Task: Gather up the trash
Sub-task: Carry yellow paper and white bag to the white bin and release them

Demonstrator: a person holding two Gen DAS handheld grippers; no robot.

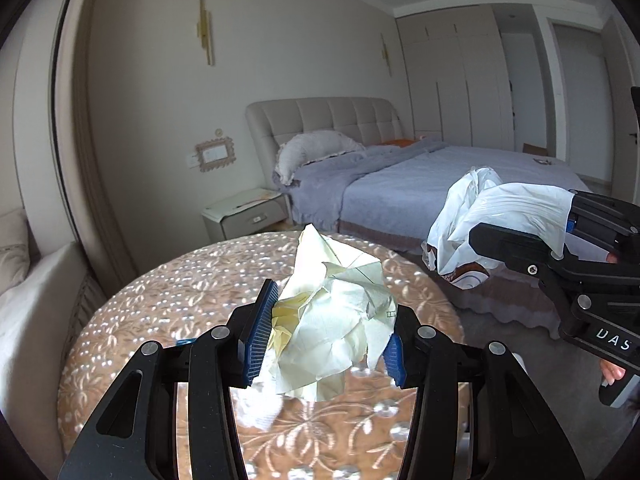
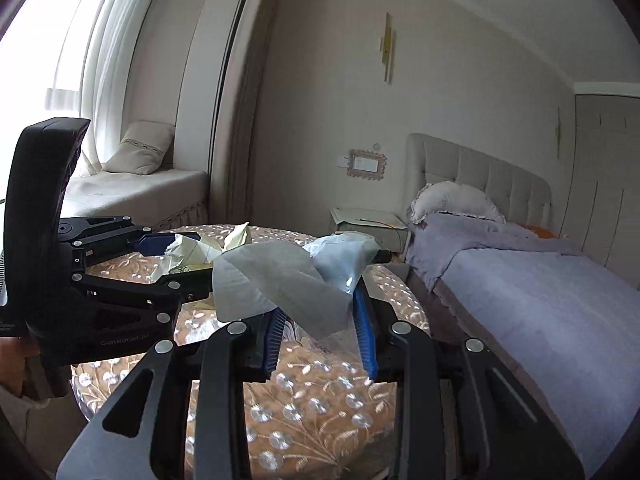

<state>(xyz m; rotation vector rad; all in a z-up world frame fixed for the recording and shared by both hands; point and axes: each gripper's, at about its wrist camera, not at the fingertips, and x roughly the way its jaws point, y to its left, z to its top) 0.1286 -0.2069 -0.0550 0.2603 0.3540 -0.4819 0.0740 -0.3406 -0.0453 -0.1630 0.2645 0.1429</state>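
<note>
Your left hand-held gripper [image 1: 326, 336] sits nearest the lens, its blue pads [image 1: 262, 332] pressed in on a crumpled wad of pale yellow paper [image 1: 336, 316], jaws only partly closed because the wad fills the gap. The paper stands up out of the jaws, its long axis running forward and upward from the fingers, over the round worktop [image 1: 160, 292] with its floral cloth. Your right hand-held gripper [image 2: 320, 334] is likewise closed on its load, a thin white plastic bag [image 2: 280, 284] bunched between its pads and spilling forward and to both sides. In the left view that bag [image 1: 500, 216] hangs off to the right of the paper and a little farther out, apart from it, over the gap between worktop and bed [image 1: 440, 176]. In the right view the paper [image 2: 200, 250] lies to the left of the bag and just behind it. So the relation to mind is sideways: paper left, bag right, near but not touching. I judge the next move is bringing paper to bag, but I cannot tell where the bag's mouth is, since it looks bunched shut.
</note>
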